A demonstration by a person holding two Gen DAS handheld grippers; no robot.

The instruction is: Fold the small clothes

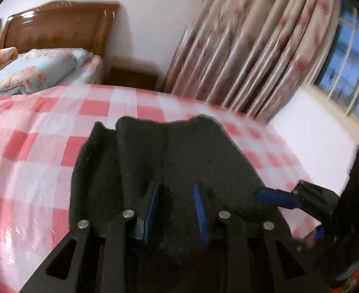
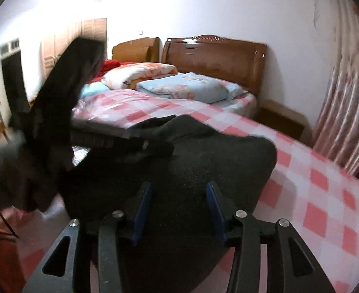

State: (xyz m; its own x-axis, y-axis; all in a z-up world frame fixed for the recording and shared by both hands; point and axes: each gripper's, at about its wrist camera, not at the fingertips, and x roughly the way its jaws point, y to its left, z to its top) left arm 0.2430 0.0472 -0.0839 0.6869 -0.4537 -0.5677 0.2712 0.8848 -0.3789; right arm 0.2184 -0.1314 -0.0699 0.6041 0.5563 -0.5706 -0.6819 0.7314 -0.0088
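A black garment (image 1: 179, 151) lies bunched on the pink checked bed sheet (image 1: 33, 151). In the left wrist view my left gripper (image 1: 177, 211) sits low on it, with its blue pads a narrow gap apart and a thick fold of the cloth between them. The right wrist view shows the same gripper (image 2: 140, 144) blurred, with the cloth humped over its tip. My right gripper (image 2: 179, 210) stands wide open above the garment (image 2: 216, 166), pressing on nothing. One of its blue pads (image 1: 277, 197) shows at the right of the left wrist view.
Folded quilts (image 2: 186, 85) and a wooden headboard (image 2: 216, 58) are at the far end of the bed. A nightstand (image 2: 282, 119) and floral curtains (image 1: 252, 48) stand beyond the bed's edge. A dark blurred shape (image 2: 64, 92) hangs at the left.
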